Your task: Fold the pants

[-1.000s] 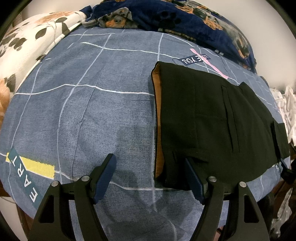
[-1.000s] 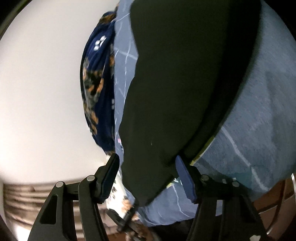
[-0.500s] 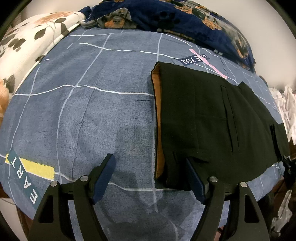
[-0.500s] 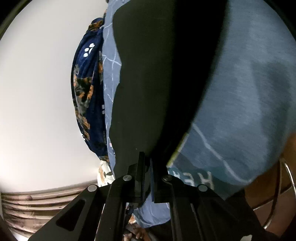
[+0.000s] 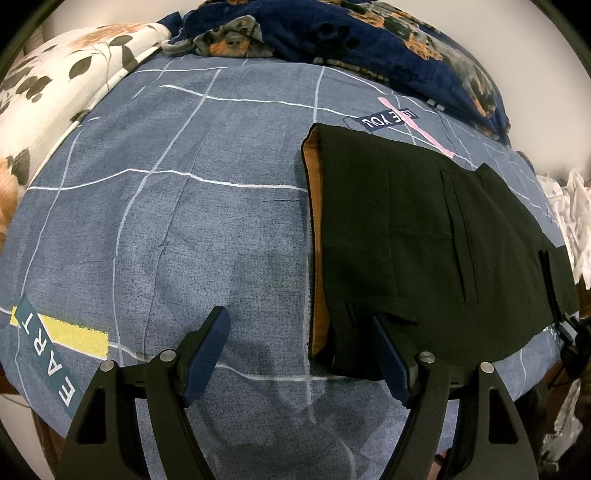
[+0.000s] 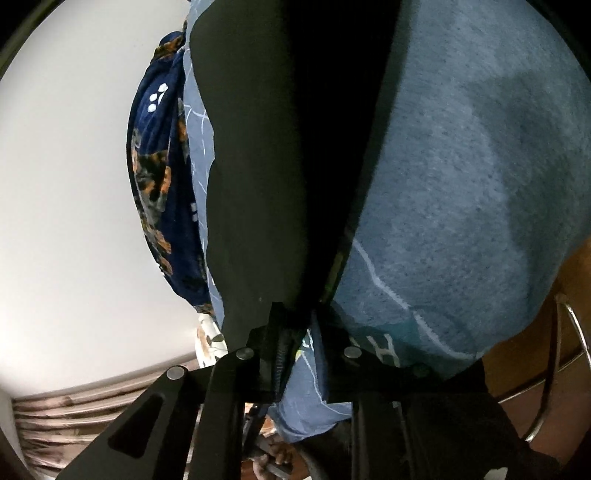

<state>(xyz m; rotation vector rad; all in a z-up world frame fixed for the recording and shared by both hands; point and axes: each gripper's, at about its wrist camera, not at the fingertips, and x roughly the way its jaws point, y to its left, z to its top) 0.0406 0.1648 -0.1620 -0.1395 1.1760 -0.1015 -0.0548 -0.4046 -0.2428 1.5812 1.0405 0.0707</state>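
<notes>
Black pants [image 5: 424, 240] lie flat on the blue bedsheet [image 5: 166, 221], their orange-lined waistband toward the left. My left gripper [image 5: 299, 343] hovers open over the near waistband corner: one finger stands above the black cloth, the other above bare sheet. In the right wrist view the pants [image 6: 277, 147] run away from me, and their near end bunches into my right gripper [image 6: 297, 332]. Its jaws are opening a little, with black cloth still gathered between the tips and some sheet [image 6: 461, 184] showing below. That gripper also appears small at the pants' far end [image 5: 569, 332].
A navy dog-print blanket [image 5: 369, 33] is heaped along the far side of the bed. A white floral quilt [image 5: 55, 85] lies at the left. Pale clothes [image 5: 576, 221] pile up past the right edge. A metal wire frame [image 6: 569, 350] stands beside the bed.
My right gripper went from wide open to closed on the pants' end, and its jaws have since parted slightly. The left gripper and the waistband have not moved.
</notes>
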